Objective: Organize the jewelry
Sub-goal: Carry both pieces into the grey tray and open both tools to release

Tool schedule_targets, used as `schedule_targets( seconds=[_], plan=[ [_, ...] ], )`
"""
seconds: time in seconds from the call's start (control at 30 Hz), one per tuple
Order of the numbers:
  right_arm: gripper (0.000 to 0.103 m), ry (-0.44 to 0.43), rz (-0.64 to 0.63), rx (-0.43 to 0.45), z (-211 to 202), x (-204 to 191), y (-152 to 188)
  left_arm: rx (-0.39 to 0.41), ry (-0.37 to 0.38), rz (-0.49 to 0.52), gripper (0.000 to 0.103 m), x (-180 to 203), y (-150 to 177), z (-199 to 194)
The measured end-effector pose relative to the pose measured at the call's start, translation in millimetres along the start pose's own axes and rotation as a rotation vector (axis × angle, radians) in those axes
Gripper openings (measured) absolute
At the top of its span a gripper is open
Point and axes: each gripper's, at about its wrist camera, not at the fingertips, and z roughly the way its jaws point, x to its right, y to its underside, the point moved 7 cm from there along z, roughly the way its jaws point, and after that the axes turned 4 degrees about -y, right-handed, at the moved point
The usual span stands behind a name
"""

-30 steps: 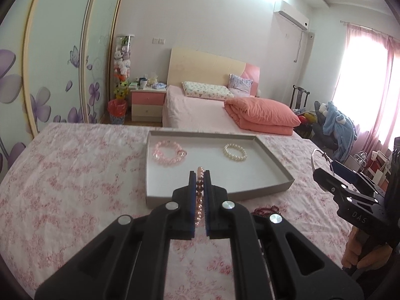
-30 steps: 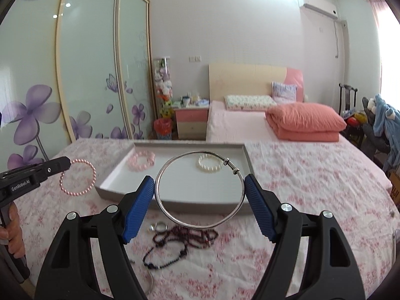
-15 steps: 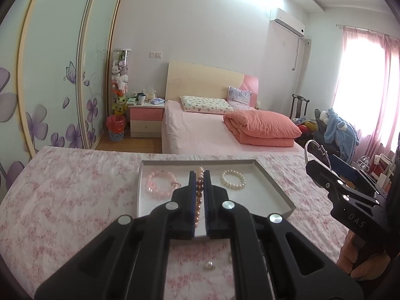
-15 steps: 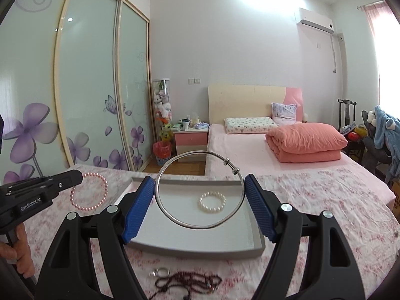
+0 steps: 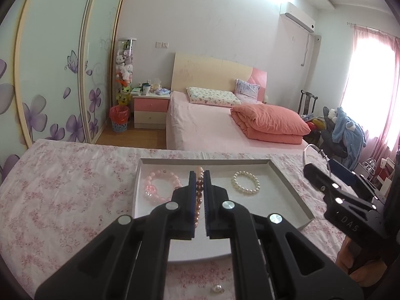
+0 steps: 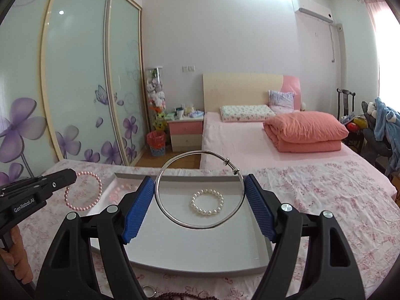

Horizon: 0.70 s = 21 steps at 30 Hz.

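Where the left wrist view looks down its fingers, the left gripper (image 5: 199, 195) is clamped tight on a pink bead bracelet (image 5: 199, 187), held edge-on at frame centre above the tray (image 5: 290, 190). Inside the tray lie a pale pink bracelet (image 5: 162, 187) at left and a pearl bracelet (image 5: 245, 182) at right; a loose pearl piece (image 5: 217, 288), too small to identify, sits at the bottom edge. From the right wrist view, the right gripper (image 6: 198, 200) stands wide, pads pressing a silver bangle (image 6: 200, 190) over the tray, while the pink bracelet hangs at left centre.
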Motion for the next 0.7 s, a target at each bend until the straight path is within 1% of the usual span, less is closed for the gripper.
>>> schedule_targets(
  seconds=[0.13, 0.33, 0.7],
  plan=[
    [0.074, 0.005, 0.004, -0.049, 21.5, 1.8, 7.0, -0.018, -0.002, 0.004, 0.007, 0.4, 1.6, 18.2],
    [0.074, -0.011, 0.039, -0.128, 48.7, 5.0, 20.9, -0.050, -0.008, 0.003, 0.007, -1.5, 8.1, 40.6],
    [0.075, -0.017, 0.040, -0.208, 70.3, -0.1, 36.8, -0.110, -0.002, -0.008, 0.007, -5.2, 23.1, 70.3]
  ],
)
